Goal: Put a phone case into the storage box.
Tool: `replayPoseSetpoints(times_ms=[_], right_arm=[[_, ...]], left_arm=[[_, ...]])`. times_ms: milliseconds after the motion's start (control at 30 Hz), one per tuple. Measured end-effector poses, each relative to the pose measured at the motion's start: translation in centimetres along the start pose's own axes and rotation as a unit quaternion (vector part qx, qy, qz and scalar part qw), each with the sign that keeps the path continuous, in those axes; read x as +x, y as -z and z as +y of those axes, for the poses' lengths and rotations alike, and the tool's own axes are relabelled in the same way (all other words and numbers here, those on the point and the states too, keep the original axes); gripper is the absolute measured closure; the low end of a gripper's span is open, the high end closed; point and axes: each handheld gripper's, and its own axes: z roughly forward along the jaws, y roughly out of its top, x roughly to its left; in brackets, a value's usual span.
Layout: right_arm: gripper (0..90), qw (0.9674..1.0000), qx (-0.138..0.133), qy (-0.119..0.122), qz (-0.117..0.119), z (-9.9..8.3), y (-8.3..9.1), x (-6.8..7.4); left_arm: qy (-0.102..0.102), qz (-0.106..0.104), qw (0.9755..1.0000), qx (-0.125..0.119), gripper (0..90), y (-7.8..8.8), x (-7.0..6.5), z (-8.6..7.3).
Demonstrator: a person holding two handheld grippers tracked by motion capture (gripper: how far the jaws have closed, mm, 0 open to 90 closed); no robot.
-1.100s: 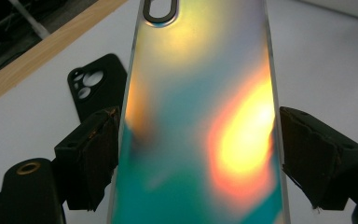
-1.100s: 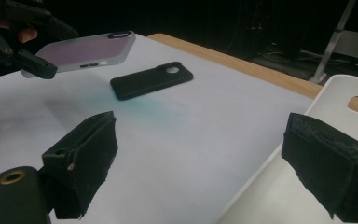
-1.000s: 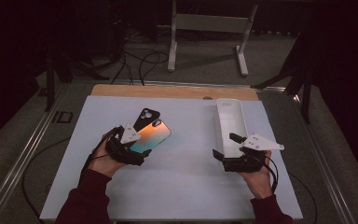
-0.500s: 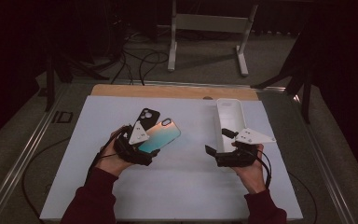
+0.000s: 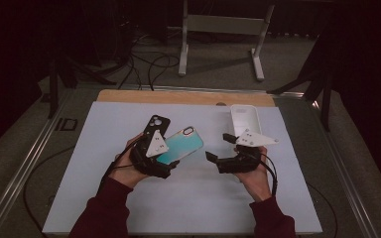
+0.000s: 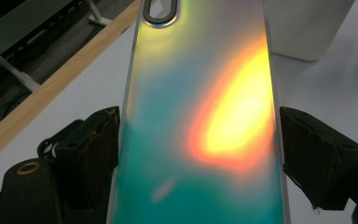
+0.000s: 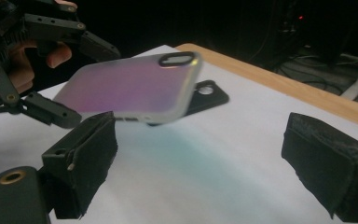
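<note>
An iridescent phone case (image 5: 184, 143) hangs tilted above the white mat, camera cutout pointing away from me. My left gripper (image 5: 164, 154) is shut on its long edges; in the left gripper view both pads press the sides of the case (image 6: 200, 121). My right gripper (image 5: 218, 147) stands open with nothing between its jaws, a short way right of the case's free end. In the right gripper view the case (image 7: 130, 88) floats ahead of the open jaws (image 7: 200, 163), held by the other gripper.
A black phone case (image 5: 155, 124) lies flat on the mat behind the left hand. A white phone case (image 5: 244, 119) lies at the mat's back right, behind the right gripper. A wooden strip (image 5: 178, 96) runs along the far edge. Table legs and cables are on the floor beyond.
Both hands have drawn toward the middle of the mat. The left gripper carried the iridescent case rightward, and the right gripper slid left, away from the white case.
</note>
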Motion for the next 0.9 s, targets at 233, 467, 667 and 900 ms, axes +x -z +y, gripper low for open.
replayPoseSetpoints(times_ms=[233,467,667,900], right_arm=[[9.6,0.9997,0.013,-0.015,0.015,0.4,-1.2,0.4],[9.9,0.997,0.021,-0.052,0.054,0.7,-2.0,0.6],[16.7,0.9932,0.034,-0.071,0.085,0.9,-2.4,0.8],[42.8,0.9895,0.048,-0.096,0.097,1.1,-2.6,1.1]], left_arm=[[-0.026,-0.008,0.9996,-0.001,16.8,-0.3,-1.4,0.7],[-0.034,-0.012,0.9991,-0.021,16.8,-0.3,-2.1,1.4],[-0.039,-0.015,0.9984,-0.038,16.8,-0.2,-2.4,1.8],[-0.041,-0.022,0.9985,-0.029,16.8,-0.6,-2.3,1.5]])
